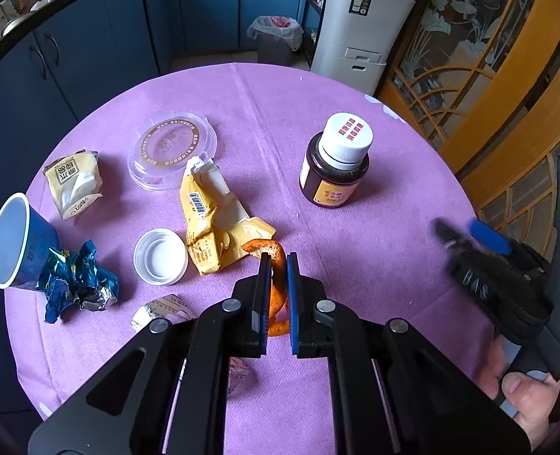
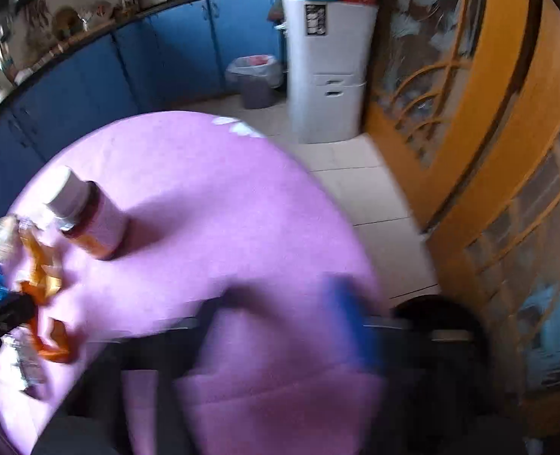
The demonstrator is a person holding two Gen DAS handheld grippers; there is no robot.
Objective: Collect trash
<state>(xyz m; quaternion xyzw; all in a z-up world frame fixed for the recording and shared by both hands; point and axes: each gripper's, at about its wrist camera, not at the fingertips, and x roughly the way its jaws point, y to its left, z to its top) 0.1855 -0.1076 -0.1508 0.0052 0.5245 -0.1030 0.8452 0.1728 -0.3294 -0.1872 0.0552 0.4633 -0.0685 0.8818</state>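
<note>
The orange peel sits clamped between the nearly closed left gripper, above the purple surface near its front edge. The right gripper hovers part-open and empty over bare cloth beside the capped brown bottle. The blue cup lies tipped, wrappers around it. A lined bin stands on the floor beyond.

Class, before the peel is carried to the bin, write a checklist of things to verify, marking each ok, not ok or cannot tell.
1. Left claw shut on the orange peel: ok.
2. Peel clear of the yellow wrapper: cannot tell.
3. Right claw empty: ok, nothing between its fingers.
4. Lined bin open and in sight: ok.
5. Brown bottle upright, off the route: ok.
6. Right wrist view sharp: not ok, blurred.
</note>
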